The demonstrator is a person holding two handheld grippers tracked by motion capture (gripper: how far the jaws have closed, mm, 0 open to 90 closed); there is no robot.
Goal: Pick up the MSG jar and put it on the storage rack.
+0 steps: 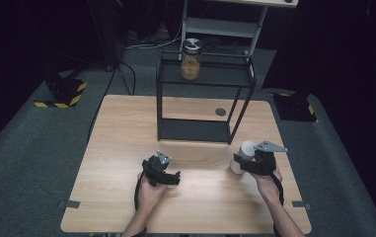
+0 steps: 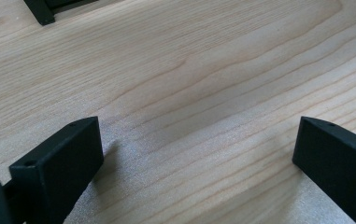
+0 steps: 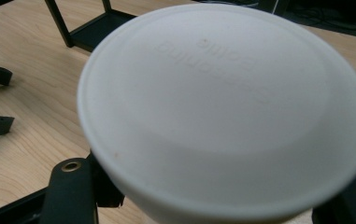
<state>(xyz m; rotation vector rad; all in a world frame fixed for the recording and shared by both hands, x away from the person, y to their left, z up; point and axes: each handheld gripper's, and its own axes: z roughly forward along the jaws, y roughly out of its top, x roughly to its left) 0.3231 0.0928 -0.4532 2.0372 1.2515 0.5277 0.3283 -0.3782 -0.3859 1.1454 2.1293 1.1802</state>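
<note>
My right gripper [image 1: 248,163] is shut on a white cup [image 1: 245,150] just above the table's right side, in front of the black shelf frame [image 1: 203,79]. In the right gripper view the cup's round base [image 3: 222,107], with faint raised lettering, faces the camera, and the black jaws hold it from either side near the bottom. My left gripper [image 1: 168,174] hovers over the table's middle front. It stands wide open [image 2: 194,135] with only bare wood between its jaws. A glass jar [image 1: 191,60] with amber contents and a metal lid stands on the frame's upper shelf.
The wooden table [image 1: 126,128] has a small round grommet [image 1: 220,112] near its far edge. The frame's bottom shelf [image 1: 194,130] rests on the table's far middle. A pale rack [image 1: 225,24] stands on the floor beyond. Yellow-and-black bases [image 1: 62,94] flank the table.
</note>
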